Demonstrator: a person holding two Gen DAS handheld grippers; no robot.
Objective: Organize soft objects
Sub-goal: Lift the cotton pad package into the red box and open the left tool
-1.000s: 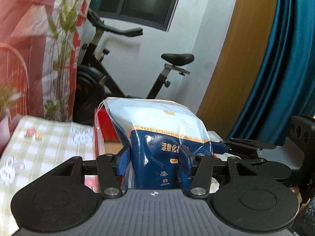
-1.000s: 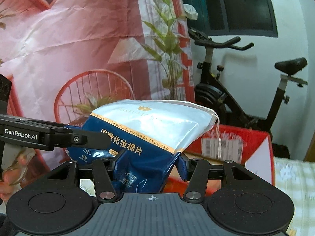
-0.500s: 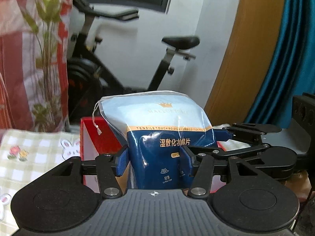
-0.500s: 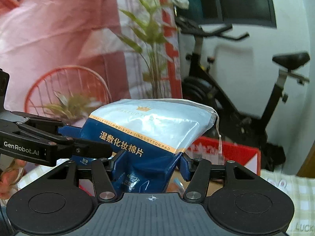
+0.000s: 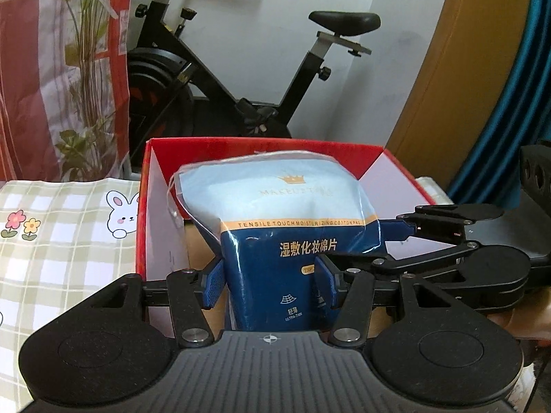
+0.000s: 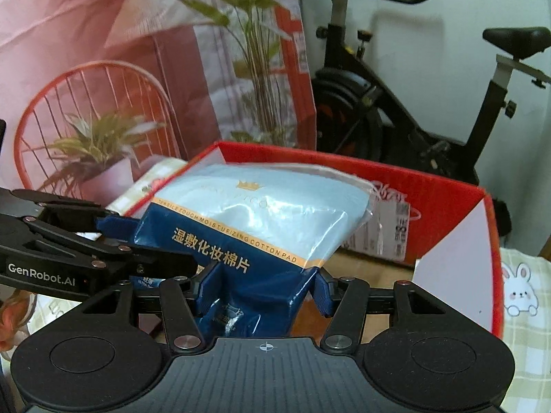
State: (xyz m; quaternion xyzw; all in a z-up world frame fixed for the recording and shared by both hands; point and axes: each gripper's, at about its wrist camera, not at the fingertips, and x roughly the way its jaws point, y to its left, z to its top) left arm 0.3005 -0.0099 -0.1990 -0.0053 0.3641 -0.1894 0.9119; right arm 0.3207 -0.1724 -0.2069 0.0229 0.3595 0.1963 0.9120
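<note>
Left wrist view shows our left hand-held gripper (image 5: 268, 275) squeezing the blue end of a soft cotton pad bag (image 5: 286, 206). Our right hand-held gripper (image 6: 263, 287) squeezes another part of the same bag, so we carry it with both. A second ago the bag was up high, with the red box (image 5: 241, 146) mostly hidden behind it. Now we have come down and forward, and the bag hangs just over the open box. We cannot tell if its bottom touches the brown floor inside yet. We think the job is nearly done for this bag: lower it a little more, then let go.

Around us is a checked cloth with a bunny (image 5: 120, 213) on the bench, beside the box. An exercise bike (image 5: 261, 69) stands behind, well apart. A pink plant curtain (image 6: 103, 51) hangs at the back. The box walls are close to the bag's sides and to our grippers, so we could bump them going down.
</note>
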